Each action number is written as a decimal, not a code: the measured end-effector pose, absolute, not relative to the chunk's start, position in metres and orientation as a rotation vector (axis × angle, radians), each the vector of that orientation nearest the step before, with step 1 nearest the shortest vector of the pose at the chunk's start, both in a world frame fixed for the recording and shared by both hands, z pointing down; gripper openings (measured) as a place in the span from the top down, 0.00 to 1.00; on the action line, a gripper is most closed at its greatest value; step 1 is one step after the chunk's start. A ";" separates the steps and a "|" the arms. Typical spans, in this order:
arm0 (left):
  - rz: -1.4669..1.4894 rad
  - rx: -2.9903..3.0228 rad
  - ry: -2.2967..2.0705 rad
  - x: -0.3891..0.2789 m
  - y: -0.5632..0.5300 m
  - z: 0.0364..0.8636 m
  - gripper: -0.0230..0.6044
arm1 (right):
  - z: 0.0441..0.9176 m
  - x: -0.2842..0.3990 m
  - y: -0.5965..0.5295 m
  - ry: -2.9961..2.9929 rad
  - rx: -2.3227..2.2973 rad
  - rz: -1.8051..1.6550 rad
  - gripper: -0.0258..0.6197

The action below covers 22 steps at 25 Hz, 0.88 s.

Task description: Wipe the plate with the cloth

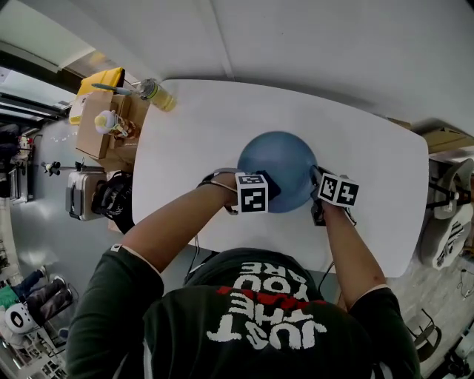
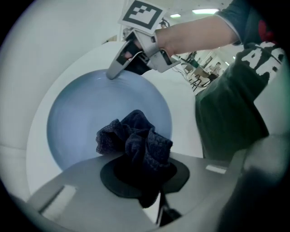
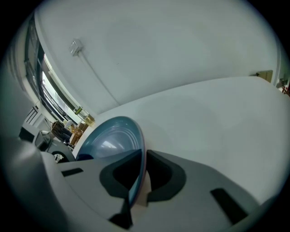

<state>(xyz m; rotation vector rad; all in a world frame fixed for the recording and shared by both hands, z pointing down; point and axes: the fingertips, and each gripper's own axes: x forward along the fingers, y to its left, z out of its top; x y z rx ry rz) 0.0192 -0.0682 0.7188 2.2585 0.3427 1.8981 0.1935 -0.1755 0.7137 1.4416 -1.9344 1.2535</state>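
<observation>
This looks like a big work room or a lab, not a home. A plain white worktop stands on a smooth grey floor. Next to it is a cardboard box full of stuff. A bottle is by the worktop's corner, and a grey case sits on the floor. Long lights shine on the ceiling, and chairs stand far back. The wall is bare and white, with a thin cable running down it, near big windows.
</observation>
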 end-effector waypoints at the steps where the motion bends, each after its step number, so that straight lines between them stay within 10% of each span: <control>1: 1.941 2.250 0.300 0.011 -0.077 0.720 0.88 | 0.713 0.192 -0.174 -1.938 1.432 1.249 0.91; 22: 1.841 2.373 -0.516 0.049 -0.226 0.732 0.88 | 0.714 0.180 -0.152 -1.917 1.409 1.270 0.91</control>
